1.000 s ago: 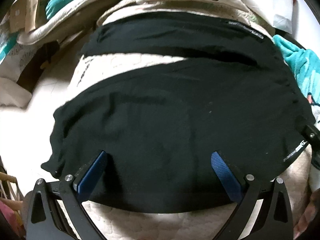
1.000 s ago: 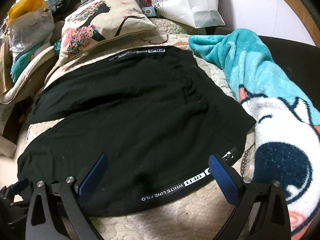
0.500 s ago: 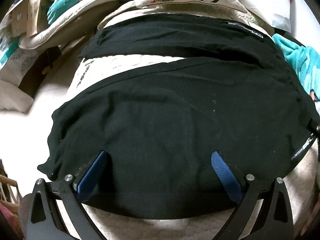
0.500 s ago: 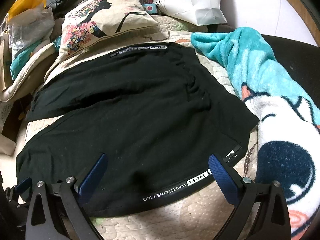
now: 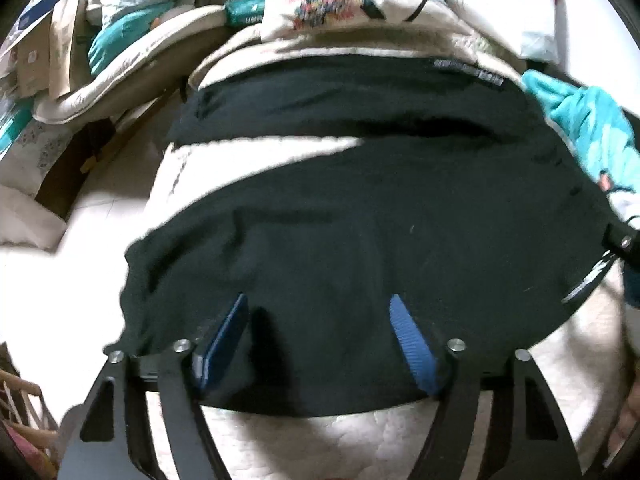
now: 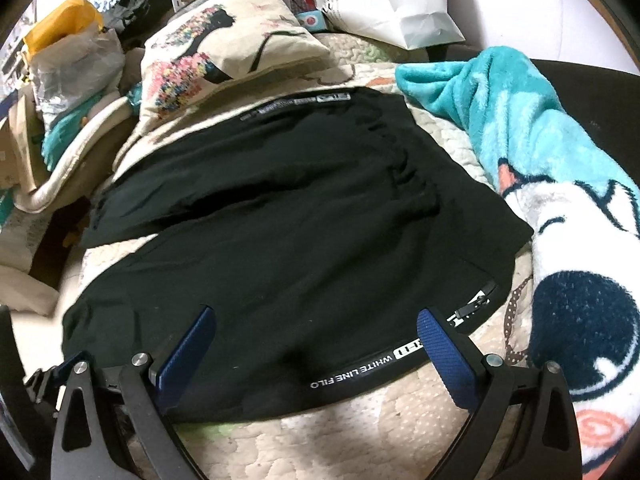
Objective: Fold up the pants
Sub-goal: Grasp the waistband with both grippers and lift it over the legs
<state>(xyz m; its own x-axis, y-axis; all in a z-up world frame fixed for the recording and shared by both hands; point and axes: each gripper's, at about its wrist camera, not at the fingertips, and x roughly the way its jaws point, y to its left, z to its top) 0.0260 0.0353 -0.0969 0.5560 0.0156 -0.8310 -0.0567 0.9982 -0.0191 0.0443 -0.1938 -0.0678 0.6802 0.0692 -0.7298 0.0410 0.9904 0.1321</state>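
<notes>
Under both claws, black pants (image 5: 340, 240) lie flat; left gripper (image 5: 320, 336) jaws just narrowed, gripping nothing; right gripper (image 6: 316, 344) gapes wide, empty.

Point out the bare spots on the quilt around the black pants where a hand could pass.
Free: the quilt strip below the black pants hem, and the pale wedge between the two legs on the left. Crowded: the teal blanket presses against the right edge, the floral pillow and white bag sit beyond the far edge.
</notes>
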